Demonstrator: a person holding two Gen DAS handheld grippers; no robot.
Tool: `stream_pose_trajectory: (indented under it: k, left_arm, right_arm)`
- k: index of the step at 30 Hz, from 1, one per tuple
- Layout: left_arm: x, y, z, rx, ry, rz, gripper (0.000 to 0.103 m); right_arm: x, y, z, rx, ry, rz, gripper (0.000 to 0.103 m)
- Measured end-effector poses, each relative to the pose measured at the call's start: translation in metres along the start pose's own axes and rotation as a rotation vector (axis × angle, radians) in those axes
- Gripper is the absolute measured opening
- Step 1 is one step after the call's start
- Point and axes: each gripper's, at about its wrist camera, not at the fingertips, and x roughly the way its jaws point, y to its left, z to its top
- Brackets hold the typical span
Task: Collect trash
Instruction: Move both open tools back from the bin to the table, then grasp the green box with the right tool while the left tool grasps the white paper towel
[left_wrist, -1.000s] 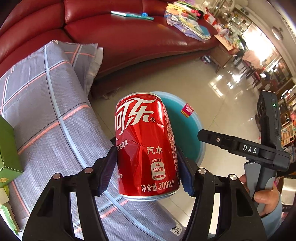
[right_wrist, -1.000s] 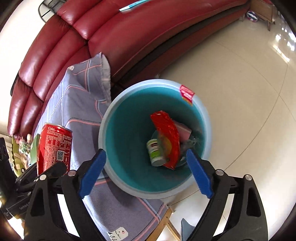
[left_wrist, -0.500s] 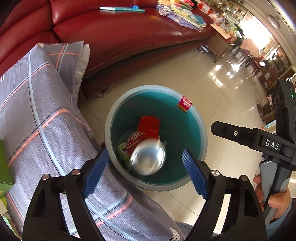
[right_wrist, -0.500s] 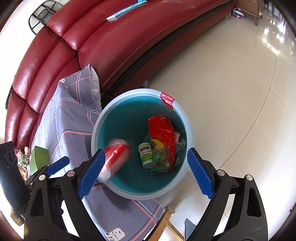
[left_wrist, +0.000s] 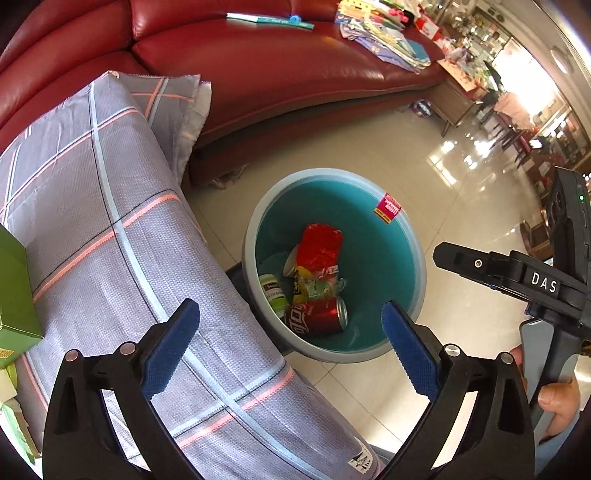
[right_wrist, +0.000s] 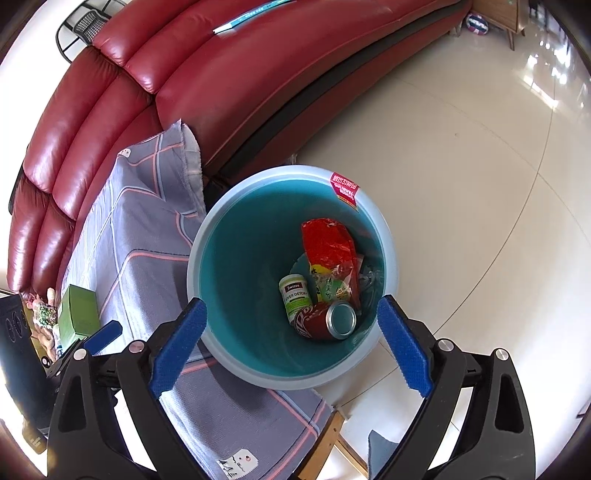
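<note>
A red cola can (left_wrist: 317, 319) lies on its side at the bottom of the teal bin (left_wrist: 251, 236), beside a red snack bag (left_wrist: 319, 247) and a green-and-white bottle (left_wrist: 273, 291). My left gripper (left_wrist: 290, 314) hangs above the bin's near rim. Its jaws are opening wide, with nothing between the blue pads. The right wrist view looks straight down into the bin (right_wrist: 195, 258), where the can (right_wrist: 325, 319), bag (right_wrist: 327, 247) and bottle (right_wrist: 295, 295) show. My right gripper (right_wrist: 291, 306) is open and empty over it.
A grey plaid cloth (left_wrist: 110, 221) covers the table left of the bin, and a green box (left_wrist: 14, 295) stands on it. Behind runs a red leather sofa (left_wrist: 277, 74) with a book and papers. Pale tiled floor (right_wrist: 461, 166) spreads to the right.
The left gripper's jaws spread apart and let go of the red can. It dropped into the bin and now lies on its side. The right gripper stayed open over the bin.
</note>
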Motion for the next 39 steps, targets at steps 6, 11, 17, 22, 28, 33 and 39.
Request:
stream_pose_trajectory:
  k: [6,11,17,22,28,33,39]
  left_arm:
    - [-0.012,0.007,-0.012,-0.010,-0.011,0.005,0.099]
    - [-0.029,0.026,-0.024,-0.047,-0.028,0.010,0.099]
    - [-0.057,0.057,-0.046,-0.101,-0.063,0.025,0.099]
    - [-0.083,0.090,-0.069,-0.159,-0.097,0.036,0.099]
    - [-0.114,0.132,-0.101,-0.238,-0.146,0.047,0.099]
    - [-0.142,0.174,-0.129,-0.314,-0.195,0.057,0.099]
    - [-0.174,0.232,-0.162,-0.422,-0.258,0.098,0.099]
  right_arm:
    - [-0.001,0.015,-0.007,-0.026,0.006,-0.004,0.090]
    - [-0.005,0.037,-0.015,-0.065,0.004,0.002,0.089]
    - [-0.009,0.068,-0.032,-0.118,0.002,0.011,0.089]
    - [-0.011,0.101,-0.049,-0.169,0.008,0.015,0.089]
    - [-0.012,0.148,-0.072,-0.244,0.015,0.013,0.089]
    - [-0.009,0.196,-0.091,-0.325,0.024,0.010,0.089]
    - [0.010,0.265,-0.115,-0.439,0.042,-0.001,0.089]
